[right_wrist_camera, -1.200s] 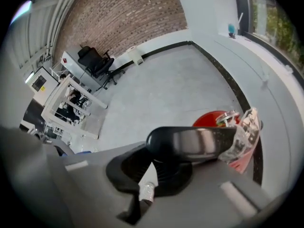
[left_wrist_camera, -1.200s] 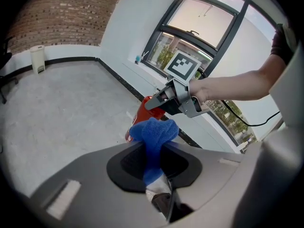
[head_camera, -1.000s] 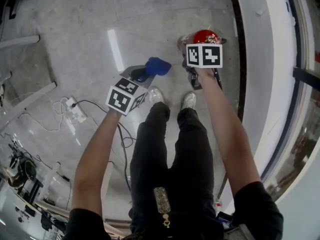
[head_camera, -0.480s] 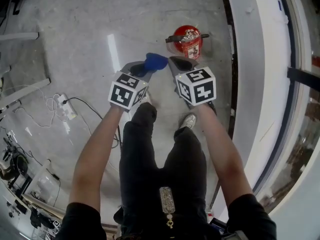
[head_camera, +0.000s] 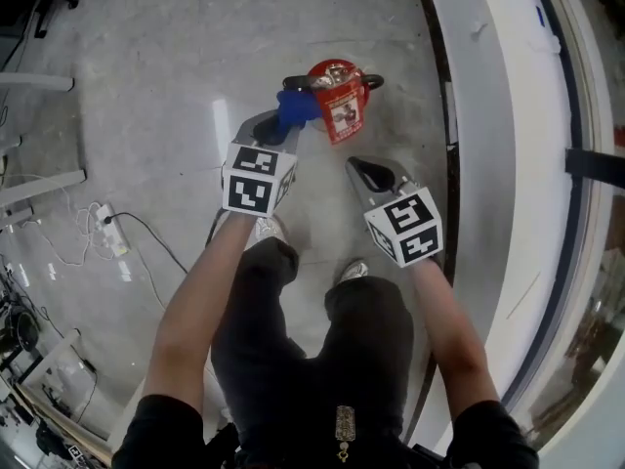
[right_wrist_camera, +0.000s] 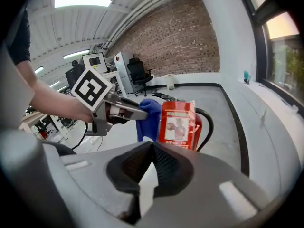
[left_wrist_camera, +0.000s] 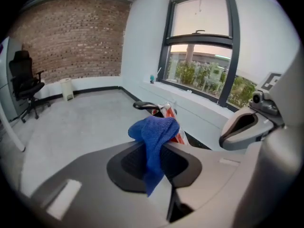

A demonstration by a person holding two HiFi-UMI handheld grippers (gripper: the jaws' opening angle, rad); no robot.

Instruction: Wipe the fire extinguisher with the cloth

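Note:
A red fire extinguisher point(head_camera: 335, 96) with a black handle and hose and a hanging label stands on the grey floor by the wall; it also shows in the right gripper view point(right_wrist_camera: 183, 125) and, partly hidden, in the left gripper view point(left_wrist_camera: 172, 120). My left gripper point(head_camera: 276, 130) is shut on a blue cloth point(head_camera: 297, 107) point(left_wrist_camera: 155, 137) point(right_wrist_camera: 148, 113), and the cloth is up against the extinguisher's left side. My right gripper point(head_camera: 363, 172) is shut and empty, just short of the extinguisher on its near right.
A dark baseboard strip and a white window ledge point(head_camera: 483, 115) run along the right. A power strip with cables point(head_camera: 105, 240) lies on the floor at left. The person's legs and shoes point(head_camera: 269, 230) stand right behind the grippers. An office chair point(left_wrist_camera: 26, 87) stands far off.
The right gripper came off the extinguisher's top, drew back toward the person and rolled. The left gripper carried the cloth to the extinguisher. The head view shifted, so the extinguisher sits more centred.

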